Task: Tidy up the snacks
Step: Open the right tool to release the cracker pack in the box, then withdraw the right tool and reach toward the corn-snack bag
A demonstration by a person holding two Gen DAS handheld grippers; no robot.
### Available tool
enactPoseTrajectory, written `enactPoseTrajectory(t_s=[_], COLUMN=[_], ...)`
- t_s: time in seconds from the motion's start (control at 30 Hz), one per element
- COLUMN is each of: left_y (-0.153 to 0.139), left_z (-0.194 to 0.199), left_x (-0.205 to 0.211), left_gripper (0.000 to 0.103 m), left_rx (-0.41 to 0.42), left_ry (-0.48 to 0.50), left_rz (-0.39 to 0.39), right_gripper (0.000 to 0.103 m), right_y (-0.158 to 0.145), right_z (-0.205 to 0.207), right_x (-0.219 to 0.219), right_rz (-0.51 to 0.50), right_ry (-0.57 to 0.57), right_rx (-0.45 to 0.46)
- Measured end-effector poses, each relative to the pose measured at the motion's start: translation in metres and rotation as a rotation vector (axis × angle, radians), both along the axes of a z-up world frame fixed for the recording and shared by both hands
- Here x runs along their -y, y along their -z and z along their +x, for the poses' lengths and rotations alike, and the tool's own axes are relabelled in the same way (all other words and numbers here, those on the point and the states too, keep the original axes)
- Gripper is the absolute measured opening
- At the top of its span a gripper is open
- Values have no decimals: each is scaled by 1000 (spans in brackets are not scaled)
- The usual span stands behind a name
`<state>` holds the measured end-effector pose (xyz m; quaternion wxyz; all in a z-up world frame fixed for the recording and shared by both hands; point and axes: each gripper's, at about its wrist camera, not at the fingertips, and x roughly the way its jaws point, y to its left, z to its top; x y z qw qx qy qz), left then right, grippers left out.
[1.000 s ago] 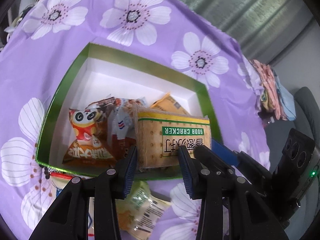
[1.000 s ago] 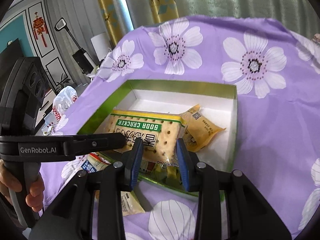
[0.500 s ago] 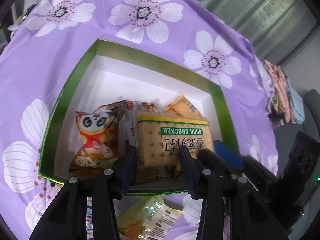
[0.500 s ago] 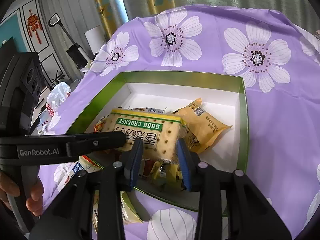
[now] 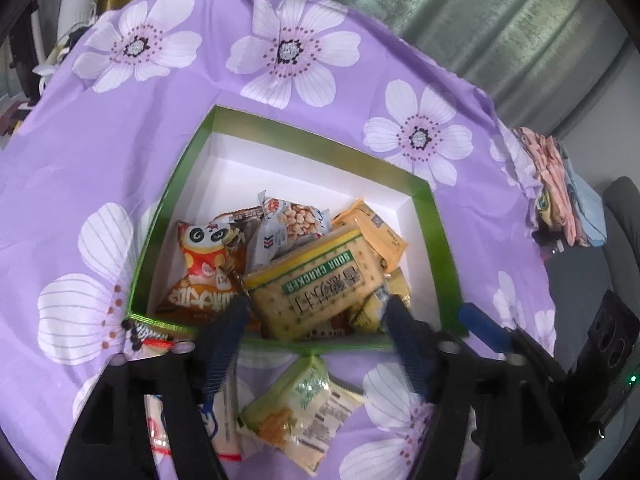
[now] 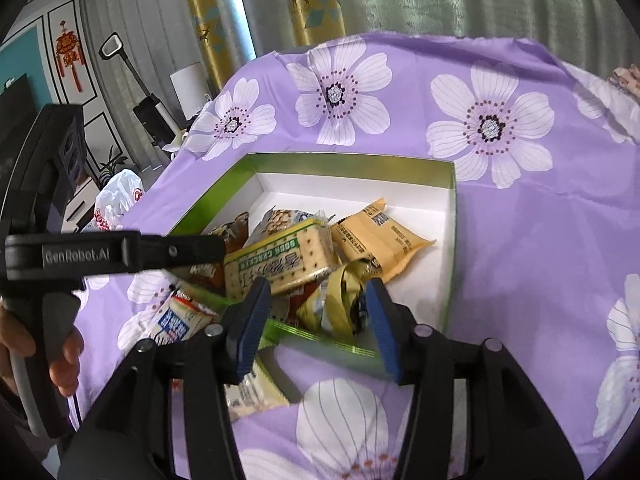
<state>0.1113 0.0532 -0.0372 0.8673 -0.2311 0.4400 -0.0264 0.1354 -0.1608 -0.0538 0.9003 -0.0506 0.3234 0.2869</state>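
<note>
A green-rimmed white box (image 5: 434, 216) (image 6: 451, 240) on the purple flowered cloth holds several snack packs. A soda cracker pack (image 5: 320, 284) (image 6: 280, 260) lies tilted on top of the pile, free of both grippers. A panda snack bag (image 5: 204, 264), a peanut pack (image 5: 292, 220) and an orange pack (image 6: 380, 236) lie around it. My left gripper (image 5: 316, 320) is open over the box's near edge. My right gripper (image 6: 316, 316) is open, just short of the box, above a gold wrapper (image 6: 340, 300).
Loose packs lie on the cloth outside the box's near edge: a green-yellow one (image 5: 300, 412) and a blue-white one (image 6: 180, 320). Folded cloths (image 5: 556, 184) sit at the table's far right. Curtains hang behind. The other gripper (image 6: 112, 252) crosses the right wrist view.
Both grippers have opened and let go of the soda cracker pack, which now lies tilted on the pile in the box. Both grippers have pulled back toward the near edge.
</note>
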Motion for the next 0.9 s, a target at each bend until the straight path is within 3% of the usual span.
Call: enactPoseTrajectory(t_s=[0.23,0.43,0.53,0.9], left_y=[-12,-19,-20,-12], left_z=[-30,-60,-74,-111], left_x=[6,11,15,19], left_gripper=[81,86,92,93], left_rx=[26,38,43,16], left_ry=[7,8,10,3], left_rz=[23,70,84,44], right_gripper=[84,94,95,95], right_y=[-14,-22,-25,-33], right_z=[-38,-61,-74,-114], right_x=[15,25,29,32], right_rz=[-2,-14,-11,-12], right_ry=[46,91,94,73], right_rx=[67,86,100,126])
